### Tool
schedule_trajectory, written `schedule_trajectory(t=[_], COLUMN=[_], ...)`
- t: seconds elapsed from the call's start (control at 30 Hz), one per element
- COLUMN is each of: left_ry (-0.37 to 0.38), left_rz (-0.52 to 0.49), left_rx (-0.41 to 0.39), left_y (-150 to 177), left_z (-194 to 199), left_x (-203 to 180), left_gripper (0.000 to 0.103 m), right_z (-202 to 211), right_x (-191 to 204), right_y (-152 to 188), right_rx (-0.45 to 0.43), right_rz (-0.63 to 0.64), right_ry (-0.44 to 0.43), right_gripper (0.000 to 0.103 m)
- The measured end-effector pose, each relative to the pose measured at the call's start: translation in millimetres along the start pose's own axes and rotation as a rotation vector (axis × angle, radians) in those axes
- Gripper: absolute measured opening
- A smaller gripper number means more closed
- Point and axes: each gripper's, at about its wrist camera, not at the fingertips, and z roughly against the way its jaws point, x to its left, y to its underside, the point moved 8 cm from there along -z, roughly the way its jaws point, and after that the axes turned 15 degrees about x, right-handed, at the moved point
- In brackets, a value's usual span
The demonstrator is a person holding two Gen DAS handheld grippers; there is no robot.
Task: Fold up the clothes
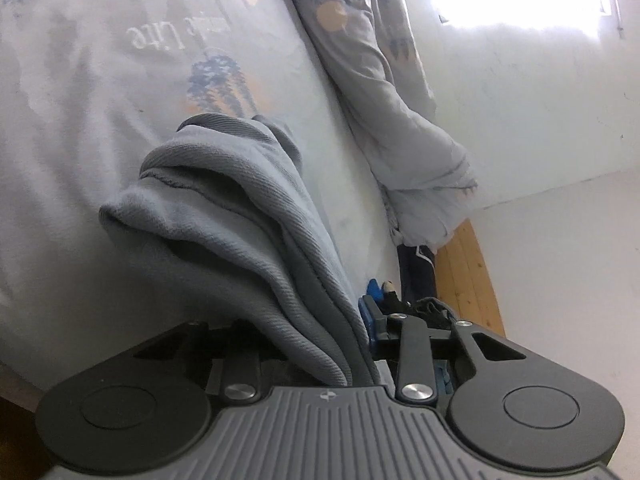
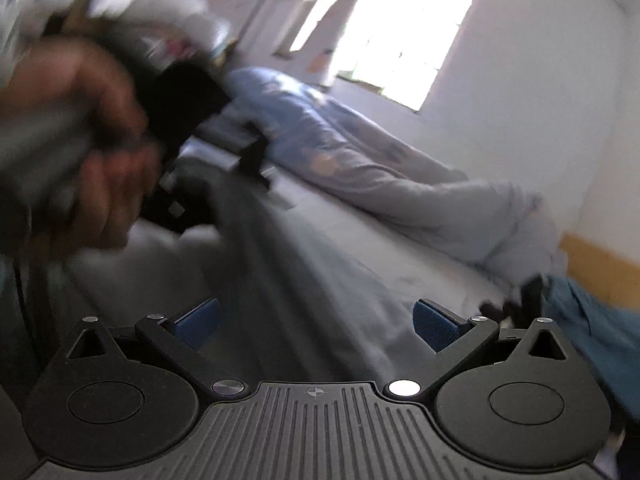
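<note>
A grey knit garment (image 1: 240, 216) runs bunched from between my left gripper's (image 1: 352, 344) fingers out over the printed bed sheet (image 1: 100, 80); that gripper is shut on it, and the cloth hides most of the blue pads. In the blurred right wrist view, my right gripper (image 2: 316, 324) stands open, its blue pads (image 2: 436, 328) wide apart and nothing held between them. The same grey garment (image 2: 256, 240) stretches ahead of it, up toward a hand (image 2: 80, 140) that holds the other gripper at upper left.
A rolled pale quilt (image 1: 380, 92) (image 2: 360, 160) lies along the bed beside a white wall. A wooden bed frame (image 1: 472, 280) (image 2: 596, 260) shows at the bed's end, with dark clothing (image 1: 416, 272) and a teal cloth (image 2: 592, 328) nearby. A bright window (image 2: 404, 36) is behind.
</note>
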Motion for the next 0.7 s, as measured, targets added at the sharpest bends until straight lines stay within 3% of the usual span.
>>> schedule_trajectory(t=[0.17,0.33,0.37,0.4,0.47,0.53,0.6,0.7], left_ry=[0.019,0.036,0.037,0.034,0.031,0.027,0.01,-0.015], left_rz=[-0.001,0.0,0.0,-0.003,0.002,0.018,0.037,0.038], left_rx=[0.02,0.024,0.024,0.024,0.022,0.015,0.018,0.025], left_y=[-1.4,-4.7,-5.1,-4.7,-3.3,-2.0,0.9,6.0], left_z=[-1.9,-4.5,-4.7,-5.2,-5.3,-4.4,-3.7,-5.3], left_x=[-5.4,-6.6,-6.2,-5.1,-1.6,3.6,11.8,18.7], left_gripper=[0.032,0.032,0.032,0.033,0.033,0.043,0.046,0.058], right_z=[-32.4,-57.3,-59.6,-59.0,-54.0,-49.0,-43.8,-37.1], right_x=[29.3,19.9,14.3,10.8,8.8,9.2,7.5,5.1], right_y=[0.1,10.7,14.2,15.6,13.6,11.4,12.1,9.9], right_rx=[0.037,0.162,0.177,0.178,0.166,0.165,0.165,0.162], right_rz=[0.152,0.144,0.134,0.134,0.138,0.14,0.133,0.091], right_ry=[0.089,0.224,0.236,0.243,0.239,0.224,0.213,0.206], right_gripper=[0.103,0.099,0.088,0.068,0.044,0.037,0.03,0.029])
